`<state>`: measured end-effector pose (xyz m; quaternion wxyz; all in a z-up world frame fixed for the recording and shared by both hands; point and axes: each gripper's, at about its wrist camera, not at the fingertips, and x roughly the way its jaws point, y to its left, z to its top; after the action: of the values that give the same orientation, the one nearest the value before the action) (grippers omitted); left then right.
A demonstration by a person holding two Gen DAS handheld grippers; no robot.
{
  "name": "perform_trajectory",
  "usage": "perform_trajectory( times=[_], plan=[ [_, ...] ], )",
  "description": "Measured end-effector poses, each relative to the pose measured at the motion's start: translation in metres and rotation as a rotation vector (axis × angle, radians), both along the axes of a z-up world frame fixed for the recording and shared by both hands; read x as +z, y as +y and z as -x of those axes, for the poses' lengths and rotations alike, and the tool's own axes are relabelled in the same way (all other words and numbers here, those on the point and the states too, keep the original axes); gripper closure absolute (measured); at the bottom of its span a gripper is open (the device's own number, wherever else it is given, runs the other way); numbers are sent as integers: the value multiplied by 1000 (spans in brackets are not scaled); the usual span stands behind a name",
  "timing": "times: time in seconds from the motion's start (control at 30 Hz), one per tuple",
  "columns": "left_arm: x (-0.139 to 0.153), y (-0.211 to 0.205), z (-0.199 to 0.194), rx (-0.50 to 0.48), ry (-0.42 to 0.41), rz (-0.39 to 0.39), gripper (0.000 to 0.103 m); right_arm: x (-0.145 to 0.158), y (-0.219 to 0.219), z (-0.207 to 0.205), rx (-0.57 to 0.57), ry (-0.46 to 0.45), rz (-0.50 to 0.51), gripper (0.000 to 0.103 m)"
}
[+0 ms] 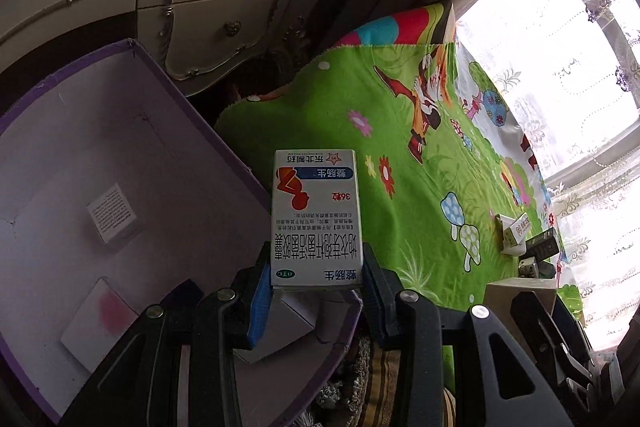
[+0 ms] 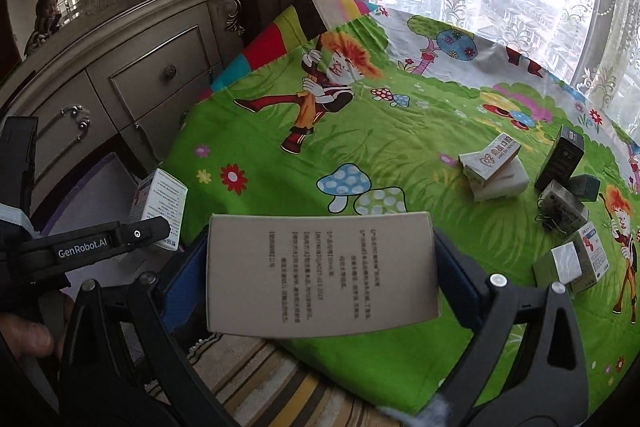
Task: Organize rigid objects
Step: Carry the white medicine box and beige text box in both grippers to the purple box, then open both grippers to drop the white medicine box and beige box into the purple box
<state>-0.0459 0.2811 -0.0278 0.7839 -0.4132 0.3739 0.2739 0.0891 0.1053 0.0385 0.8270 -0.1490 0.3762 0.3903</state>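
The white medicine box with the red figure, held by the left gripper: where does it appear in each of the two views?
Left wrist view: the white medicine box stands at centre, clamped between the left gripper pads.
Right wrist view: the same box is at the left edge, beside the purple storage box.
Shared landmark: the green cartoon blanket.

Bedsheet: bright green, cartoon figures, spotted mushrooms, flowers. Storage box: white inside, purple rim. Medicine carton: white, blue bands, red figure. Flat carton: grey, dark print.
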Motion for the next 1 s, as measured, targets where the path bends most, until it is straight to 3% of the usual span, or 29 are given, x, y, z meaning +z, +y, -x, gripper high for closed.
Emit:
perform_trajectory(
  times=[0.27, 0.63, 0.7, 0.87, 1.0],
  plan=[
    [-20, 38, 49, 140, 20, 25, 62, 9, 50, 57, 201, -8, 34, 2],
    [-36, 74, 101, 324, 50, 66, 61, -7, 111, 133, 459, -53, 105, 2],
    [-43, 79, 107, 350, 64, 87, 58, -10, 116, 140, 486, -65, 114, 2],
    [-53, 82, 116, 384, 84, 101, 34, -17, 118, 146, 513, -64, 134, 2],
    [-51, 83, 112, 370, 116, 80, 34, -13, 114, 143, 508, -47, 93, 2]
  ],
)
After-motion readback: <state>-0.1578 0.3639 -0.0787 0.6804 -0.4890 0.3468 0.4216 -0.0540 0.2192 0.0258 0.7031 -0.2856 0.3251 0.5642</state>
